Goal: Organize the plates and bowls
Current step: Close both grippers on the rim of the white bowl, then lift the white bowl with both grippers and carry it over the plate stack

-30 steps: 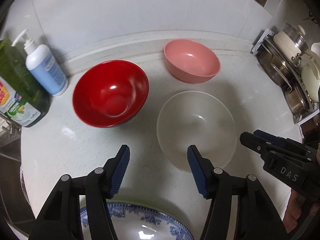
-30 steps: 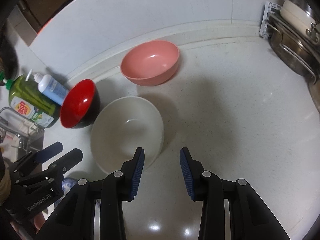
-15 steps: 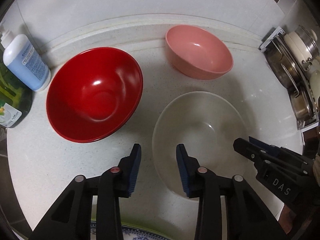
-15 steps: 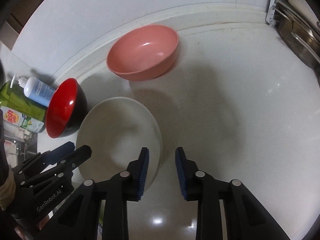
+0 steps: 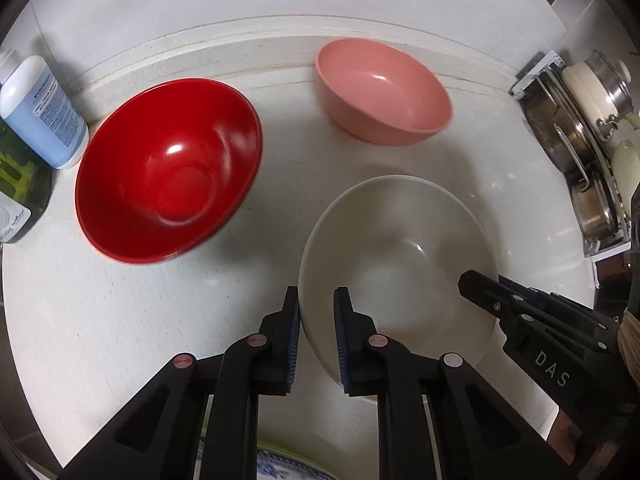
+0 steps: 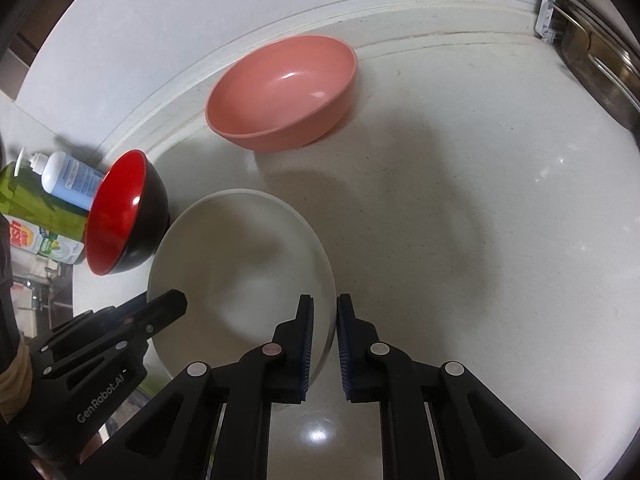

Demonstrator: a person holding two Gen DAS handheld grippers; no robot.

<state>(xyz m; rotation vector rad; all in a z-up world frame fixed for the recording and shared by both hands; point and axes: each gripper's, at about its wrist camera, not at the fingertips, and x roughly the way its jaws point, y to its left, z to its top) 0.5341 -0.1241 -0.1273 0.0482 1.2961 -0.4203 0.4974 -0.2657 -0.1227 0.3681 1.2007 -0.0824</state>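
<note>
the white bowl (image 5: pixel 396 264), sat on the desk (image 6: pixel 460 208) in front of the red bowl (image 5: pixel 168 184) and pink bowl (image 5: pixel 384 92), is straddled at opposite rims by both tongs, apparently so it can be lifted level. the left tongs (image 5: pixel 317 344) and right tongs (image 6: pixel 325 346) are each narrowed around the rim, one pad inside and one outside; a firm pinch cannot be confirmed. soap bottles (image 6: pixel 60 184) are kept at the far left.

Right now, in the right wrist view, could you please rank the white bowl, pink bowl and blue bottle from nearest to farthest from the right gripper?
1. White bowl: its rim sits between the right gripper fingers.
2. Pink bowl: ahead, by the back ledge.
3. Blue bottle: far left, behind the red bowl.
</note>
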